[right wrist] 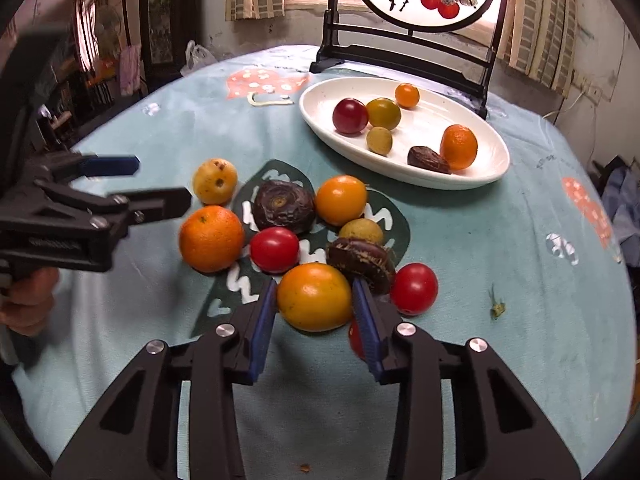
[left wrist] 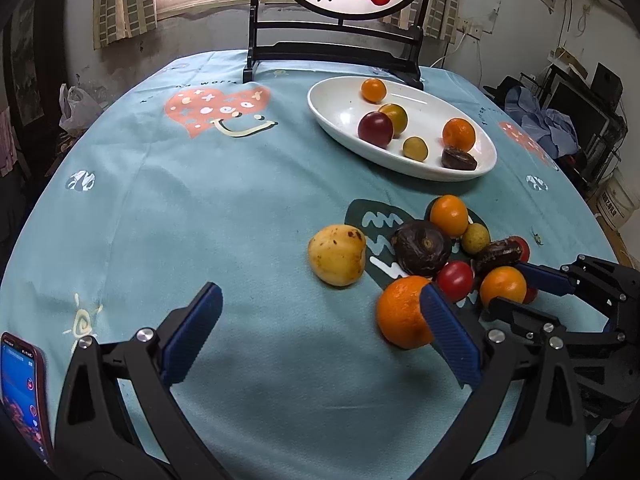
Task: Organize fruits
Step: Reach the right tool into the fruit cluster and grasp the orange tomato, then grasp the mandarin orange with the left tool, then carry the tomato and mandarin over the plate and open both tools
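On the tablecloth (right wrist: 500, 220), the right gripper (right wrist: 316, 300) clamps an orange tomato (right wrist: 314, 296); the left gripper (left wrist: 320, 320) stands open.

One white dish (right wrist: 320, 118) holding six fruits (right wrist: 350, 116); ten loose fruits (right wrist: 211, 233) on table; two tools (right wrist: 314, 300).

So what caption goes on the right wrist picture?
Right gripper closes its jaws on an orange-yellow fruit beside the white dish.
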`<state>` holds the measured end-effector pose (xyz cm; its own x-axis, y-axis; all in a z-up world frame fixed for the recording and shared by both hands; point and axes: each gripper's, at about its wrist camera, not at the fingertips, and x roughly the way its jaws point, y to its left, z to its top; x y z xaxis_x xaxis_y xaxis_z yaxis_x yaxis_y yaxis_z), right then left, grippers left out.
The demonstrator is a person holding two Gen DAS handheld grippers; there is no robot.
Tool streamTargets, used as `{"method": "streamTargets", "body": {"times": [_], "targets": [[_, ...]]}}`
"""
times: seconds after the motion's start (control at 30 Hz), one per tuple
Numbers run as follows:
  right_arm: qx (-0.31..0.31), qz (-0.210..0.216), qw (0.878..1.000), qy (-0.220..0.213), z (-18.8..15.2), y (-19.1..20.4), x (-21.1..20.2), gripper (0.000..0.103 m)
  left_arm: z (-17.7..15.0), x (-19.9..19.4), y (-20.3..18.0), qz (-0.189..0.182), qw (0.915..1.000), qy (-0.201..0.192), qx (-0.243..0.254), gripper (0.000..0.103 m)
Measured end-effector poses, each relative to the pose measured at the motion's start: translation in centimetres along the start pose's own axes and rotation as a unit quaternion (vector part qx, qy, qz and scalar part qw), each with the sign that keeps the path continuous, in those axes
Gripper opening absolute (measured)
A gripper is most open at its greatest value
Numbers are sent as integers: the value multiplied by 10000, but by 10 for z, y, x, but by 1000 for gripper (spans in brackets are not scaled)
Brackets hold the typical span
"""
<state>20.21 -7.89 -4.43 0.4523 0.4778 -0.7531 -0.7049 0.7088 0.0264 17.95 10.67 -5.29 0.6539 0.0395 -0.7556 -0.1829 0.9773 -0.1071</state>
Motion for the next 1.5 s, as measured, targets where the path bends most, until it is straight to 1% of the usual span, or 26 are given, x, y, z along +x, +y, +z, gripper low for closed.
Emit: {"method": "streamTargets", "body": {"times": [0.07,0.17,0.27,0.37,0.43,0.53,0.6,0.87,0.9,0.93,0.97,1.0,1.13,1.23,1.33,1.43,1.5], "targets": [[162,144,9995,-233,2,-5,-10,39,-1,1,-1,-40,10000,21,16,101],[453,229,9975,-487,4,-14,-21,39,-3,2,-8,-235,9996,52,152,101],[604,217,9965,-527,4,-20,-25,39,-7,4,-22,-498,9977,97,448,98],[600,247,9964,-538,3,-19,-26,39,-10,7,-32,-740,9949,175,660,86],[571,268,9965,-551,3,-17,-27,39,-11,12,-36,-864,9930,298,748,73],[558,295,9963,-578,1,-17,-30,39,-12,20,-38,-889,9923,431,748,63],[572,309,9961,-597,1,-17,-32,39,-12,25,-37,-887,9923,476,721,62],[590,348,9957,-621,-1,-16,-33,39,-10,30,-42,-820,9924,410,816,61],[600,346,9957,-622,-1,-16,-33,39,-10,31,-43,-782,9924,396,860,60],[615,336,9957,-614,-1,-17,-32,39,-11,30,-44,-750,9924,379,898,57],[635,325,9956,-602,-2,-17,-32,39,-11,30,-45,-806,9918,375,922,54],[658,322,9956,-592,-2,-19,-31,39,-10,29,-45,-904,9909,385,923,45],[813,402,9943,-561,-3,-26,-28,39,-11,27,-45,-924,9905,370,950,45],[909,501,9930,-563,-4,-29,-27,39,-11,25,-44,-1015,9901,359,897,45],[1050,637,9908,-568,-3,-34,-25,39,-9,16,-41,-1094,9906,211,800,45],[1164,778,9884,-588,7,-41,-23,39,4,5,-37,-1329,9887,57,691,45],[1206,707,9874,-739,20,-48,-25,39,21,-1,-37,-1354,9884,-76,689,45]]}}
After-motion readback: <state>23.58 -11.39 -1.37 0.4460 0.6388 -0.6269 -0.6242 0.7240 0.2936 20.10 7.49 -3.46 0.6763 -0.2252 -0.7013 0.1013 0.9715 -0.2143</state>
